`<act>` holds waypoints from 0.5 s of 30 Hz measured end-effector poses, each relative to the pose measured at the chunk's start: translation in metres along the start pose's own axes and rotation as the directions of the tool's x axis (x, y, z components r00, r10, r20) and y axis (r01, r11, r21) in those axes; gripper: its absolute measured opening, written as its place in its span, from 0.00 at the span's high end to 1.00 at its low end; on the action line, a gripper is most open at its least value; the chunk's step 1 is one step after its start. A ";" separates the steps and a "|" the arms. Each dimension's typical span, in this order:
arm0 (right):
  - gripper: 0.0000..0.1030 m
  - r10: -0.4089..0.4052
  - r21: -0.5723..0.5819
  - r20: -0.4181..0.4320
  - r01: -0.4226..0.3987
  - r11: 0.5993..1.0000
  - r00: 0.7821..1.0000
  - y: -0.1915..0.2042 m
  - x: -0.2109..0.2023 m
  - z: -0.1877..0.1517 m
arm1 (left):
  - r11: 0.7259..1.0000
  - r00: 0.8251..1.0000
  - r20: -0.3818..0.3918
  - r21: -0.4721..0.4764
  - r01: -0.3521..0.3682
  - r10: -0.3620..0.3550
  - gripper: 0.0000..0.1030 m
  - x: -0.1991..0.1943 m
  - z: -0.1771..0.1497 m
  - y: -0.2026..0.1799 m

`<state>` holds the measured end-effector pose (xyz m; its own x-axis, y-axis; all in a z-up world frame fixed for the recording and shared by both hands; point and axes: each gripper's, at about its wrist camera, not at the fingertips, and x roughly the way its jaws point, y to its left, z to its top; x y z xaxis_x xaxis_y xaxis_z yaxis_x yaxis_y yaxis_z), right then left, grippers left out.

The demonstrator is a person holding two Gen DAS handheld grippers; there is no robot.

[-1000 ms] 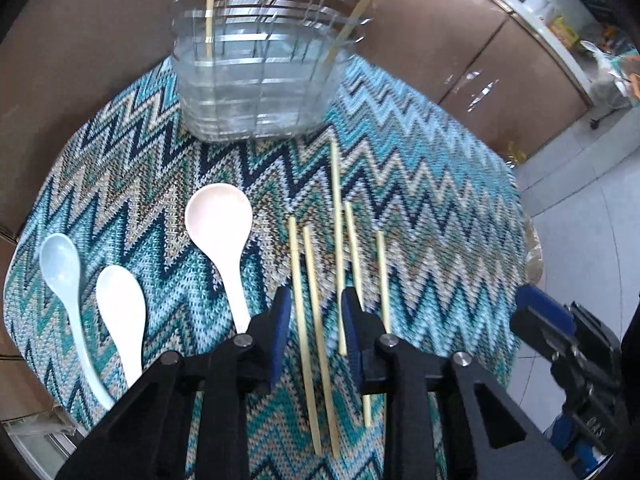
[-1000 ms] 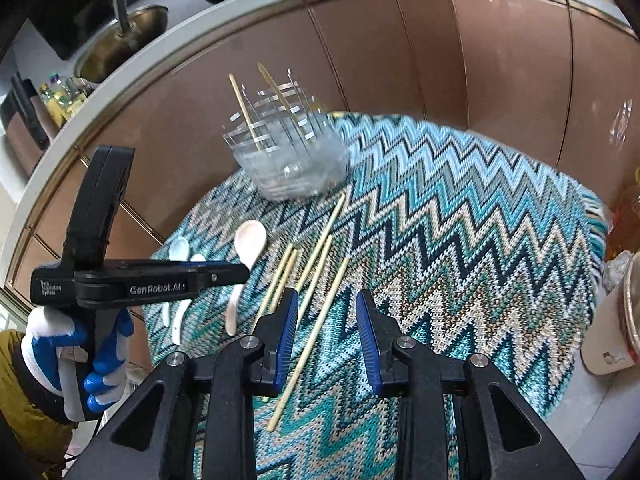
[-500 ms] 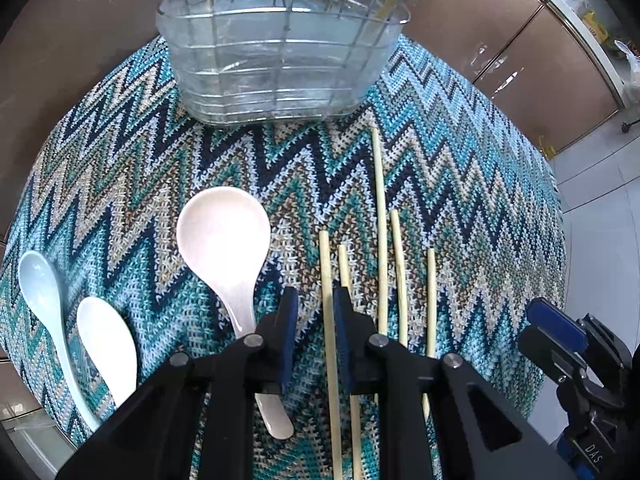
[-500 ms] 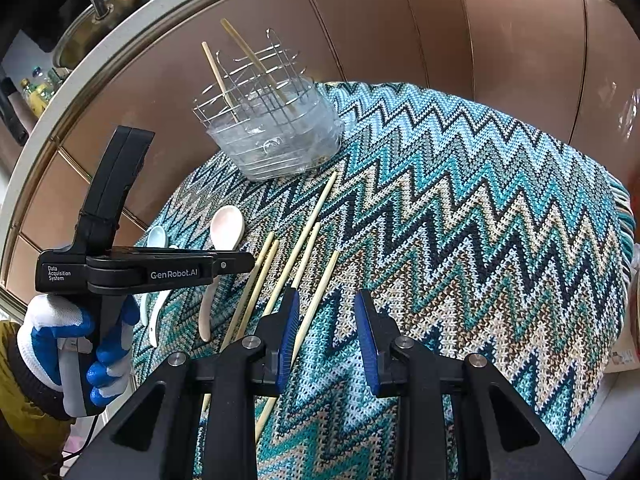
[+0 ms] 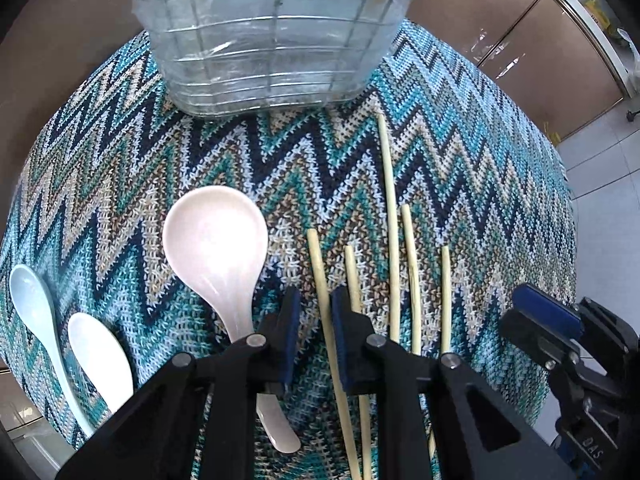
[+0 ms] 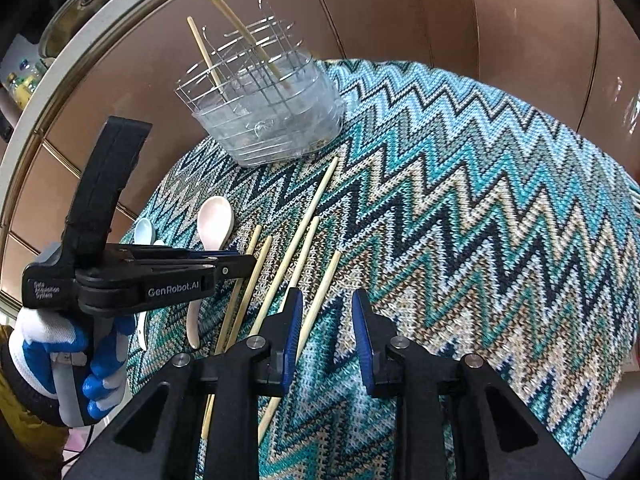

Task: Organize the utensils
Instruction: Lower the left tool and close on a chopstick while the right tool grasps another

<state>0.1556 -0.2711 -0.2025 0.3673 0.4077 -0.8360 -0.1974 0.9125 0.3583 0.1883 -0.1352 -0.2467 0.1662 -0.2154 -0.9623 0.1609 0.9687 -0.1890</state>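
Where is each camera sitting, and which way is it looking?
Left wrist view: sits on the left gripper, looking steeply down at chopsticks, spoons and the caddy; its jaws straddle one chopstick.
Right wrist view: sits on the right gripper, looking down across the cloth; shows the gloved hand.
Both share the caddy, spoons, chopsticks and each other's gripper.

Five pale wooden chopsticks point(image 5: 390, 216) flat on zigzag cloth, roughly parallel, tips toward wire basket point(image 5: 276, 44). Leftmost chopstick point(image 5: 320, 276) lies between left gripper's jaws. Pinkish-white ceramic spoon point(image 5: 216, 236) just left of them, bowl up. Light blue spoon point(image 5: 30, 292) and white spoon point(image 5: 98, 354) at far left. Two chopsticks point(image 6: 208, 56) lean inside basket.
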 end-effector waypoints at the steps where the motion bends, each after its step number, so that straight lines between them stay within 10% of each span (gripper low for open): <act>1: 0.77 0.004 0.005 -0.009 -0.004 1.000 1.000 0.000 0.004 0.003 | 1.000 1.000 0.001 0.003 0.003 -0.003 0.87 -0.001 -0.001 0.002; 15: 0.87 -0.063 0.033 -0.147 0.068 0.997 0.987 0.005 0.067 0.031 | 0.998 0.998 0.010 0.012 0.066 -0.066 0.92 -0.003 0.000 0.016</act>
<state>0.2077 -0.2388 -0.2434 0.2410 0.3404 -0.9089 -0.1413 0.9388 0.3141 0.1901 -0.1189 -0.2466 0.1650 -0.2805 -0.9456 0.1829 0.9508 -0.2501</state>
